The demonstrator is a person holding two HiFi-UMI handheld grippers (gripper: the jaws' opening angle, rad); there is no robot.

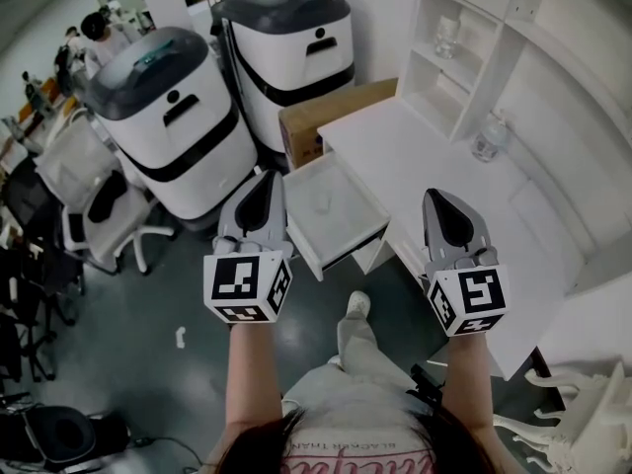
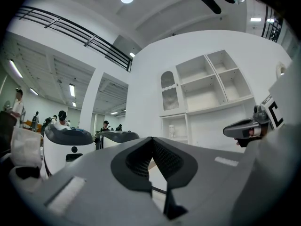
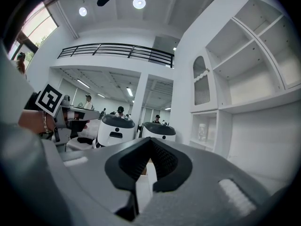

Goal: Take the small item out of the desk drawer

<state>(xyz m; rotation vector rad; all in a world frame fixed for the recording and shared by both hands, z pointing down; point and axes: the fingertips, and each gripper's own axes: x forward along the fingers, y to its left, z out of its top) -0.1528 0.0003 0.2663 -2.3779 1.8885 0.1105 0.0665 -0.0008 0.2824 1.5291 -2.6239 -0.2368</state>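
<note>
Left gripper [image 1: 263, 178] and right gripper [image 1: 442, 196] are held closed, empty, flanking the open drawer [image 1: 308, 257]; the small clear item [image 1: 323, 203] inside is judged light, best pinched across its middle

**Your grey grippers and pale clothes**
Your left gripper [image 1: 265, 176] and right gripper [image 1: 435, 196] each have a smooth grey shell, bumpy black pads [image 2: 167, 161] and, at the six o'clock end, a cube [image 1: 247, 286] with black-and-white squares. At six o'clock you wear a pale shirt [image 1: 346, 434] with red letters, light trousers [image 1: 360, 352] and a white shoe [image 1: 357, 304].
</note>
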